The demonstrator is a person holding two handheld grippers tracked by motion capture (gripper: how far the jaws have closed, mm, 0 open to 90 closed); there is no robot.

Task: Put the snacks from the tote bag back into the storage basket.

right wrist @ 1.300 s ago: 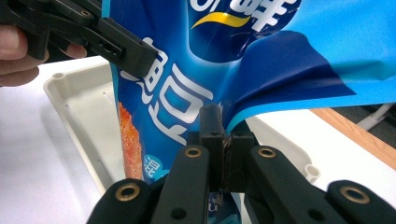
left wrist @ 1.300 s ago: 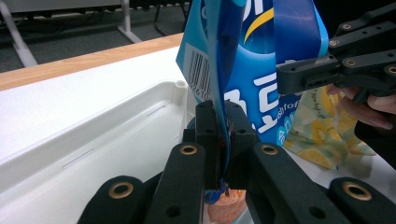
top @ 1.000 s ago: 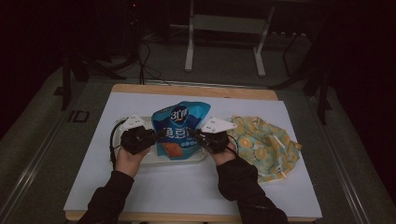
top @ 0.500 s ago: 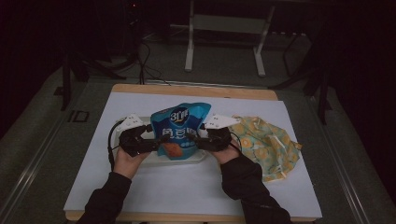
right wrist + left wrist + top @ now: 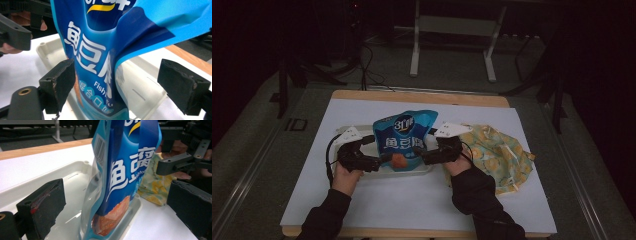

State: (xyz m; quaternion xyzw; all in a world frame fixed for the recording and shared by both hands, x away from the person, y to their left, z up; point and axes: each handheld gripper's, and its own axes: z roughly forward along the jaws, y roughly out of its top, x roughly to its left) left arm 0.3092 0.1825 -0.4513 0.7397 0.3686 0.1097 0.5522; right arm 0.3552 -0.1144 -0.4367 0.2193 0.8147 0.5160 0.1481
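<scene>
A blue snack bag (image 5: pixel 401 140) stands upright in a shallow white tray (image 5: pixel 414 171) at the middle of the table. My left gripper (image 5: pixel 378 160) is at the bag's lower left and my right gripper (image 5: pixel 420 156) at its lower right. In the left gripper view the bag (image 5: pixel 125 177) rises between the wide-apart jaws of the open left gripper (image 5: pixel 117 195), touching neither. In the right gripper view the right gripper (image 5: pixel 120 82) is open too. Its left jaw sits close against the bag (image 5: pixel 100 65) and its right jaw stands well clear.
A yellow patterned cloth (image 5: pixel 499 150) lies crumpled right of the tray, close to my right hand. A white sheet (image 5: pixel 412 205) covers the wooden table, with bare room in front of the tray. Dark floor, stand legs and cables lie beyond the far edge.
Both grippers have drawn in from the sides toward the bag's lower part. The bag still stands in the tray.
</scene>
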